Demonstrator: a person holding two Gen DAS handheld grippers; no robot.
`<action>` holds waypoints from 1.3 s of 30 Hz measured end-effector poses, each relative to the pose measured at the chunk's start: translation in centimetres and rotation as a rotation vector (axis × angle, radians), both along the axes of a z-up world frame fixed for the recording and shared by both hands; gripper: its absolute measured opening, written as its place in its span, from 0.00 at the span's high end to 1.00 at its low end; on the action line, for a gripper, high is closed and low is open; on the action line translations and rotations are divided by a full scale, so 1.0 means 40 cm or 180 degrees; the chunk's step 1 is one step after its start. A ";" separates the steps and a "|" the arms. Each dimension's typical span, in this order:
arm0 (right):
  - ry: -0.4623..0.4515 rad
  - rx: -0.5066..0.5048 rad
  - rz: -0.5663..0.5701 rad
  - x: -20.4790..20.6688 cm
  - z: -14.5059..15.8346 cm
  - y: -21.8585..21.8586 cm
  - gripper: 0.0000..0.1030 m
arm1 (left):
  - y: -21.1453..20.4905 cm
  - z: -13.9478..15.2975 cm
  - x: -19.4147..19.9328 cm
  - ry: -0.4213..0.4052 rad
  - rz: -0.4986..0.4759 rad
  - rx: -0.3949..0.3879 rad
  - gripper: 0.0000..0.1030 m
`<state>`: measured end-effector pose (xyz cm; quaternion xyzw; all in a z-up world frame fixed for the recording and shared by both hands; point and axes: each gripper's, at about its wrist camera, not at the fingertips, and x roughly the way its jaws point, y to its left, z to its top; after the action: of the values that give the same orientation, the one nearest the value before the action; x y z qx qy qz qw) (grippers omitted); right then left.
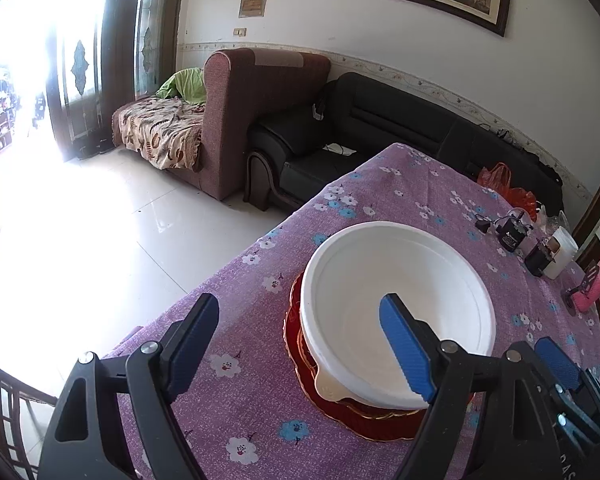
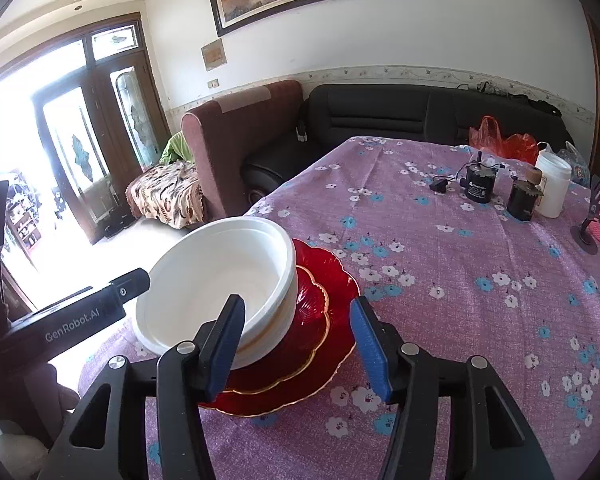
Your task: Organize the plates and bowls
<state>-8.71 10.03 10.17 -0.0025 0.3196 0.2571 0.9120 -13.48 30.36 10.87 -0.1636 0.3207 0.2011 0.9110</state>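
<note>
A white bowl [image 1: 380, 280] [image 2: 220, 272] sits tilted on a small red scalloped plate [image 2: 312, 308], which lies on a larger gold-rimmed red plate [image 1: 340, 412] [image 2: 336, 276], near the table's left edge. My left gripper [image 1: 300, 344] is open: one blue pad hangs over the bowl's inside, the other over the cloth, with the bowl's near rim between them untouched. My right gripper [image 2: 298, 344] is open at the bowl's right side, with the bowl wall and the plates between its fingers; its pads press on nothing. Each gripper shows at the edge of the other's view.
The purple flowered tablecloth [image 2: 460, 280] covers the table. At the back right stand two black motor-like parts [image 2: 478, 184], a white jar [image 2: 552, 188], a pink cup, a phone stand [image 2: 590, 224] and a red plastic bag [image 2: 504, 140]. Sofas and bare floor lie beyond the left edge.
</note>
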 end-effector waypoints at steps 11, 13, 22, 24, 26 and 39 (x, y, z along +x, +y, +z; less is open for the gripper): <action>-0.0159 0.0075 -0.0152 -0.068 -0.007 -0.106 0.32 | -0.120 0.135 -0.136 -0.0955 0.0419 0.0661 0.04; -0.0146 0.0122 -0.0196 -0.071 -0.008 -0.131 0.31 | -0.147 0.159 -0.164 -0.1150 0.0516 0.0811 0.00; -0.0007 0.0339 -0.0377 -0.070 -0.028 -0.234 0.30 | -0.299 0.179 -0.153 -0.1281 0.0205 0.1166 0.00; -0.0026 0.0337 -0.0385 -0.077 -0.030 -0.245 0.29 | -0.318 0.168 -0.139 -0.1210 0.0147 0.1198 0.00; -0.0071 0.0288 -0.0389 -0.088 -0.029 -0.253 0.29 | -0.333 0.154 -0.130 -0.1161 0.0088 0.1178 0.00; -0.0078 -0.0053 -0.0205 -0.141 -0.082 -0.209 0.23 | -0.354 0.057 -0.062 -0.0485 -0.0337 0.0708 0.00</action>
<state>-14.35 1.66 6.91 -0.0029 0.3104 0.2249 0.9236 -15.96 16.20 13.16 -0.0593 0.2345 0.1741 0.9546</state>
